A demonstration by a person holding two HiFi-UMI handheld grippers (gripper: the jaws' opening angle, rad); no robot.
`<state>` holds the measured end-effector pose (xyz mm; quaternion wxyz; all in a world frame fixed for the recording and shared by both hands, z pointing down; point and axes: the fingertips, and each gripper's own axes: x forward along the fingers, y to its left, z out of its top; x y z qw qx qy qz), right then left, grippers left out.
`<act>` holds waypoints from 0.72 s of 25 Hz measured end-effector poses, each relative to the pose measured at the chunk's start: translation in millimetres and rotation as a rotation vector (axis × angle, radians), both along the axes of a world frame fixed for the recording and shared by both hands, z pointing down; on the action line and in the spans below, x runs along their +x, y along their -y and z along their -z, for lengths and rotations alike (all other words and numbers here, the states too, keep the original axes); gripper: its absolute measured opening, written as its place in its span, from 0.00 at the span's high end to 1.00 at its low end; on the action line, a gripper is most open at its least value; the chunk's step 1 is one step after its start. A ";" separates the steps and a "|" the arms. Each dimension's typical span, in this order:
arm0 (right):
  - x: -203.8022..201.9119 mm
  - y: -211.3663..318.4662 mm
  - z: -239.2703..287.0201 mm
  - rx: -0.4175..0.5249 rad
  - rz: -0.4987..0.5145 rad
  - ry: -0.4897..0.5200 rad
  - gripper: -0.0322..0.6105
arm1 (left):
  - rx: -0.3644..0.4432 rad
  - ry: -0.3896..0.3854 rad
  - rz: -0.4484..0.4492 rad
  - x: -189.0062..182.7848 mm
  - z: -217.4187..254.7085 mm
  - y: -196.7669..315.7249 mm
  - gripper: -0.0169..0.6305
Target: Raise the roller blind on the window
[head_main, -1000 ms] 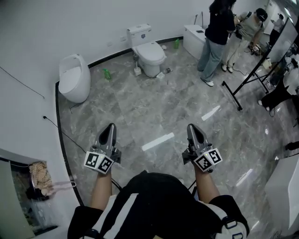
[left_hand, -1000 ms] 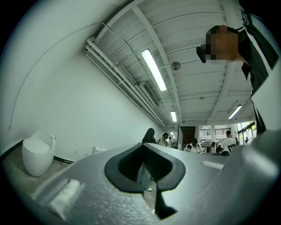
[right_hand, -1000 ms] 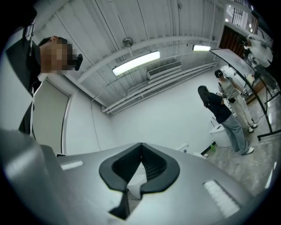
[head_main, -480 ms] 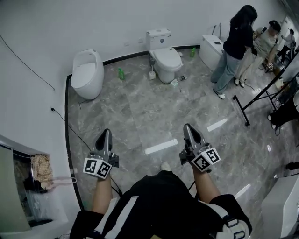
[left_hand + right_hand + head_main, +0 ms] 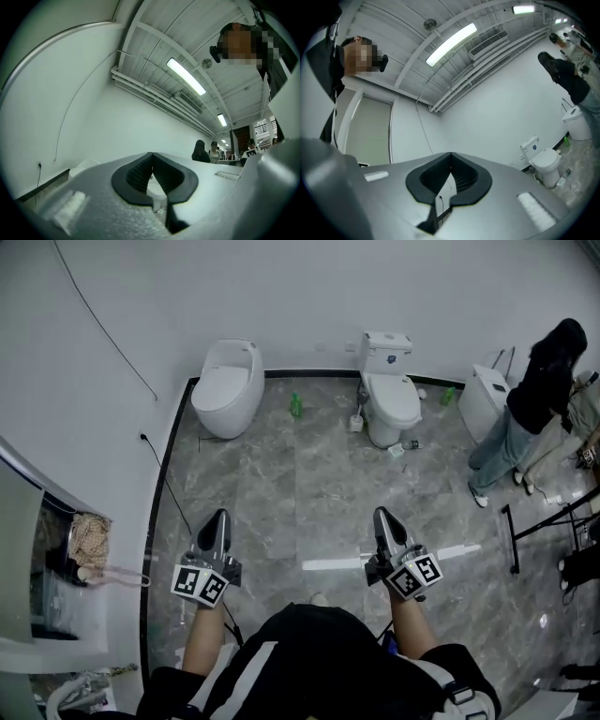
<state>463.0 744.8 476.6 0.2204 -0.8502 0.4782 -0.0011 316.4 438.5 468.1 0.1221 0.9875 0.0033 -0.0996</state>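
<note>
Seen from above, a person in a black top with white stripes stands on a grey marble floor [image 5: 281,484] in a white-walled room, forearms stretched forward, with a hand-held gripper in each hand. The left gripper [image 5: 218,517] and the right gripper [image 5: 383,514] both point ahead toward the far wall, well apart from each other, and each carries a cube of black-and-white square markers at its rear. In each gripper's own view the two dark ribbed pads are pressed together at the tip with nothing pinched between them. The roller blind [image 5: 368,131] appears only in the right gripper view, off to the left. It is a flat, pale grey-green sheet hanging down inside a white window frame, and neither gripper touches it. At the far left edge of the head view, a ledge [image 5: 47,649] holds a beige patterned cloth [image 5: 90,538]. Along the far wall stand a rounded white toilet [image 5: 226,397], a second toilet with a square tank [image 5: 390,401] and, further right, a third white fixture [image 5: 482,397]. A small green bottle [image 5: 296,406] stands on the floor between the first two. At the right, another person in a dark top and jeans [image 5: 527,413] stands near a black stand [image 5: 539,529]. A thin dark cable [image 5: 103,329] runs down the left wall.
</note>
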 end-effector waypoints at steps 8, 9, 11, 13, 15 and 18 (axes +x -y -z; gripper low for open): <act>52.2 16.0 -6.2 0.001 0.136 0.021 0.95 | -0.012 0.026 0.170 13.2 -4.4 0.0 0.97; 56.8 19.1 -8.5 -0.003 0.153 0.023 0.95 | -0.014 0.027 0.185 13.6 -4.3 -1.6 0.97; 64.6 28.4 -13.4 -0.007 0.186 0.030 0.95 | -0.020 0.031 0.214 12.2 -4.2 -1.1 0.97; 68.2 40.6 -16.8 0.000 0.220 0.044 0.95 | -0.019 0.039 0.243 5.9 -3.5 3.4 0.97; 70.0 55.4 -19.7 0.004 0.252 0.054 0.95 | -0.015 0.046 0.275 -3.2 -2.7 11.2 0.97; 69.2 83.6 -24.7 0.005 0.297 0.059 0.95 | -0.005 0.044 0.323 -17.7 -2.3 28.6 0.97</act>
